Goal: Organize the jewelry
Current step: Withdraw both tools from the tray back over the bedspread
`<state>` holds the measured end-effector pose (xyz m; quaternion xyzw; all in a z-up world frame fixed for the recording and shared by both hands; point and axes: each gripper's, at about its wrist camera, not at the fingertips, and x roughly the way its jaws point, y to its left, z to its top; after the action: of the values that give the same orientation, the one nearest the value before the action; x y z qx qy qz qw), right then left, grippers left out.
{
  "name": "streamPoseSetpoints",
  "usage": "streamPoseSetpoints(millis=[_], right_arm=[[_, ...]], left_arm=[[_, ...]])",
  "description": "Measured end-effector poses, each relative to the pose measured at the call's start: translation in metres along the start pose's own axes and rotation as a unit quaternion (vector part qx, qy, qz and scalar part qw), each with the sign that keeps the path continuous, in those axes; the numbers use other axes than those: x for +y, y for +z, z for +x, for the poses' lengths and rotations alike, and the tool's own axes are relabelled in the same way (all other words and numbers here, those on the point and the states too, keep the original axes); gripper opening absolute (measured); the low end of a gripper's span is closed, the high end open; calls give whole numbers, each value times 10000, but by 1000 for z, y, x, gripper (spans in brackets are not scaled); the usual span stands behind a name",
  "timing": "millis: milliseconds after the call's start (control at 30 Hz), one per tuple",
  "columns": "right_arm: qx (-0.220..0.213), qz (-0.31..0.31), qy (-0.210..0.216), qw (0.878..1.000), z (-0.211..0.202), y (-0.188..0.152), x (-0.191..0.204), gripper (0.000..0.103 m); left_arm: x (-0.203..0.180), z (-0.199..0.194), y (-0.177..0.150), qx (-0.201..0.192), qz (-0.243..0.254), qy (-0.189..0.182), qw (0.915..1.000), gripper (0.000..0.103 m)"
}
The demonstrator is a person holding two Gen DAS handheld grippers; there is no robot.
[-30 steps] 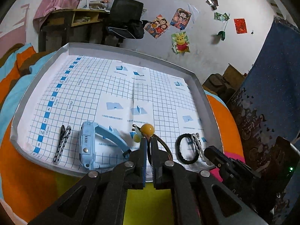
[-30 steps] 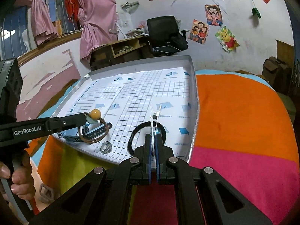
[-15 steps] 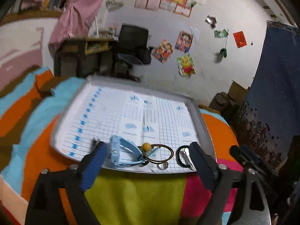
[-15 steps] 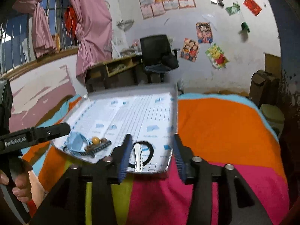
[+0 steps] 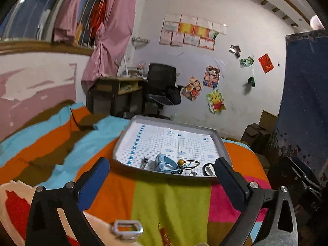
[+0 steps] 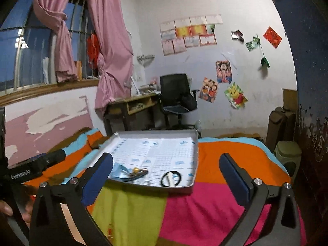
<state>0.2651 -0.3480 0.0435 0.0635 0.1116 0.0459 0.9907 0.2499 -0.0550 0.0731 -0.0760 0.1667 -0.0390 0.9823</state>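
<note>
A grey tray point(image 5: 123, 141) lined with blue grid paper sits on the striped bed cover; it also shows in the right wrist view point(image 6: 195, 164). Along its near edge lie a dark chain point(image 5: 145, 162), a light blue watch point(image 5: 163, 164), a brown hair tie with a yellow bead point(image 5: 180, 161), a small silver ring point(image 5: 193, 173) and a black hair tie point(image 6: 171, 178) with a silver clip point(image 6: 170, 180) lying in it. My left gripper point(image 5: 162, 181) is open and empty, well back from the tray. My right gripper point(image 6: 166, 176) is open and empty, also drawn back.
The bed cover point(image 6: 221, 201) has orange, green, pink and blue stripes. A silver buckle point(image 5: 127, 227) lies on it near my left gripper. A desk point(image 6: 135, 106) and black office chair point(image 6: 176, 94) stand by the far wall. A dark blue cloth point(image 5: 303, 102) hangs at the right.
Both grippers have opened, letting go of the beaded hair tie and the silver clip. Both have pulled back and up from the tray, which now looks smaller.
</note>
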Motion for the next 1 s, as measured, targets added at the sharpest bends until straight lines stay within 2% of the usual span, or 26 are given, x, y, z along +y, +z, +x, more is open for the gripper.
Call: streamPoseSetpoints(millis=[267, 600, 733, 1000], right_arm=[[-410, -70, 26, 9991, -84, -15, 22, 102], [-971, -290, -266, 9945, -182, -41, 48, 102], [-928, -444, -258, 9944, -208, -52, 61, 102], [-652, -513, -141, 9965, -252, -78, 80, 102]], left_arm=[[10, -74, -15, -311, 51, 30, 9995, 103], [22, -149, -46, -540, 244, 118, 9982, 103], [26, -174, -63, -594, 318, 124, 9977, 103], [45, -204, -93, -438, 193, 163, 9987, 103]])
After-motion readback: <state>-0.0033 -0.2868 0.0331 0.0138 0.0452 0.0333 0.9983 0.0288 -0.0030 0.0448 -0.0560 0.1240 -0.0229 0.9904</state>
